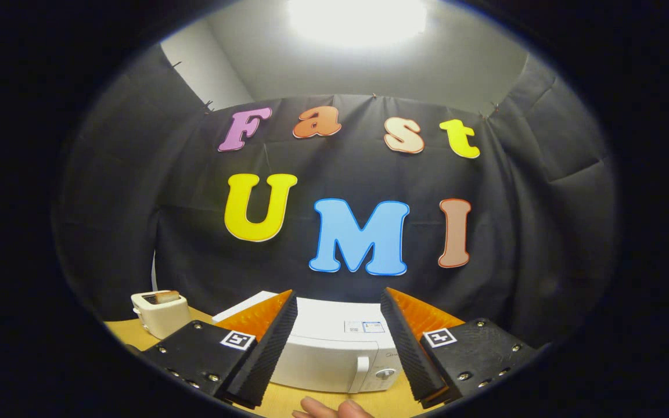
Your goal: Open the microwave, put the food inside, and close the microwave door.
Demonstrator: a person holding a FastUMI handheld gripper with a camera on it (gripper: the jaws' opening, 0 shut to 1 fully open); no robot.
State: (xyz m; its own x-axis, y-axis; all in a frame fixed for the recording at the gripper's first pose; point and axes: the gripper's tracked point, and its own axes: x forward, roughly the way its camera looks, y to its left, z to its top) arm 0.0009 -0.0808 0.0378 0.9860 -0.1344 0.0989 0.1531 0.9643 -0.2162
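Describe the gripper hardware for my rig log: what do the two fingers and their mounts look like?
The gripper has two wedge-shaped fingers with ridged, ribbed pads. Each finger sits on a flat black mounting plate fastened with small silver screws and carrying a square black-and-white fiducial marker. No cables show.

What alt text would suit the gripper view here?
The open gripper hangs above a closed white microwave on a wooden table, its fingers holding nothing. A toaster stands to the microwave's left, and a person's fingertips show below.
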